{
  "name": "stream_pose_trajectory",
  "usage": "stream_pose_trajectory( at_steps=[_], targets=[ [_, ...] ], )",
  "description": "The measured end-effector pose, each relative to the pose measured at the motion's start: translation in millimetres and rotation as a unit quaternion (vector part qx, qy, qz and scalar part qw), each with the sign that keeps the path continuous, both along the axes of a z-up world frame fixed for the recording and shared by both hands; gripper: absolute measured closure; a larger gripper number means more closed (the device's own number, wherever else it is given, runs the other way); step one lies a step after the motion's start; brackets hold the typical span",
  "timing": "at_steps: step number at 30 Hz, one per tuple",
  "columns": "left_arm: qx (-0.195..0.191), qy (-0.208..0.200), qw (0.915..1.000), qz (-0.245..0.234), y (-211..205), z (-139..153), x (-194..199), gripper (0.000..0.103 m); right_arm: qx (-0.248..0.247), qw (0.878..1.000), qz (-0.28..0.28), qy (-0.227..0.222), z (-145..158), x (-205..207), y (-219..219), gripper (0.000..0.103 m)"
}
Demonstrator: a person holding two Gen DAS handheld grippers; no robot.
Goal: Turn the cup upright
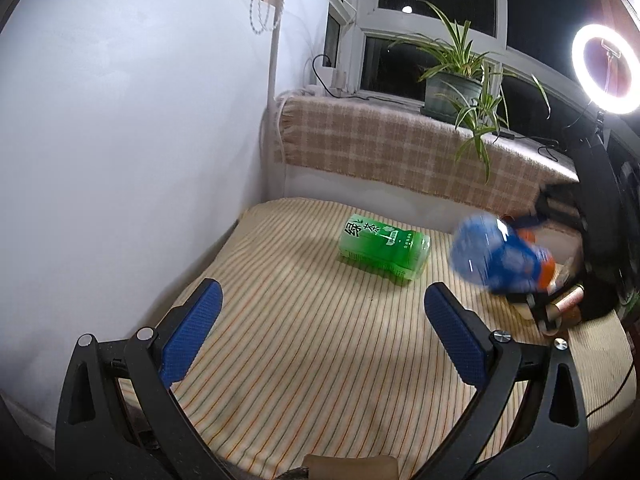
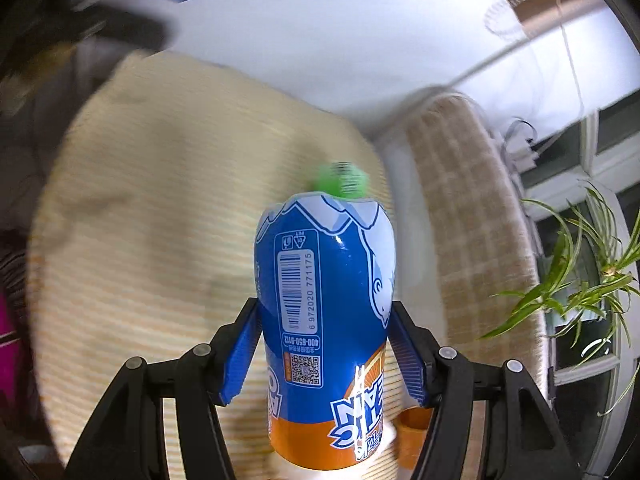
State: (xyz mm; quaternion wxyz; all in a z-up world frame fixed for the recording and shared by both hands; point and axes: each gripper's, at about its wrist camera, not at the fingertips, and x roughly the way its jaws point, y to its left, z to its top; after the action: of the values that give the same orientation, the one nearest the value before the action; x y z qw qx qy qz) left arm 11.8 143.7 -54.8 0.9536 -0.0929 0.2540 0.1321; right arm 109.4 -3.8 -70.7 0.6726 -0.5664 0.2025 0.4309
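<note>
The right gripper (image 2: pixel 322 354) clamped the light, thin-walled, crushable blue cup (image 2: pixel 324 320) mid-body at lower centre; the left gripper (image 1: pixel 320 320) gaped empty.

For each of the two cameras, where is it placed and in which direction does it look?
Left wrist: sits on the left tongs, open over the striped cloth; faces the lying green cup and window; the right tongs show blurred.
Right wrist: sits on the right tongs, shut on the blue cup; faces across the cloth toward the wall; the left tongs show blurred, upper left.
Shared: both cups, striped cloth, plant.
</note>
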Motion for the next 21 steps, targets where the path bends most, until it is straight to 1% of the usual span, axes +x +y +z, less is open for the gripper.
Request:
stream_pose_trajectory(
  at_steps=[2,5,8,11,14,16,17,18,21],
  targets=[
    [-0.003,0.0,1.0,-0.002,0.2,-0.2,-4.0,0.001,-0.019,1.0,0.013,0.014,-8.9,-22.3,-9.4,0.038],
    [-0.01,0.006,0.9998,-0.014,-3.3,-2.0,-6.7,0.001,-0.043,0.998,0.022,0.034,-25.5,-36.8,-11.3,0.038],
    [-0.005,0.011,0.9994,-0.032,-11.1,-0.6,-8.6,0.0,-0.073,0.996,0.022,0.045,-49.2,-43.7,-16.2,0.038],
    [0.0,0.018,0.9983,-0.056,-16.2,2.7,-7.5,0.0,-0.088,0.994,0.017,0.056,-63.4,-45.6,-20.4,0.038],
    [0.005,0.026,0.9966,-0.077,-20.6,5.3,-3.8,0.0,-0.09,0.994,0.014,0.065,-66.8,-44.6,-26.3,0.037],
    [0.004,0.035,0.9944,-0.1,-24.2,7.2,0.4,0.0,-0.085,0.993,0.003,0.076,-65.7,-41.4,-28.3,0.031],
    [0.004,0.041,0.993,-0.111,-26.4,7.7,3.5,0.0,-0.081,0.994,-0.003,0.077,-65.2,-39.6,-28.9,0.023],
    [0.004,0.046,0.9917,-0.12,-28.1,7.6,5.4,0.001,-0.077,0.994,-0.008,0.079,-64.0,-34.5,-26.7,0.018],
    [-0.003,0.063,0.9862,-0.153,-33.7,6.0,13.3,0.0,-0.055,0.994,-0.02,0.089,-53.9,-33.6,-30.8,0.017]
  ],
)
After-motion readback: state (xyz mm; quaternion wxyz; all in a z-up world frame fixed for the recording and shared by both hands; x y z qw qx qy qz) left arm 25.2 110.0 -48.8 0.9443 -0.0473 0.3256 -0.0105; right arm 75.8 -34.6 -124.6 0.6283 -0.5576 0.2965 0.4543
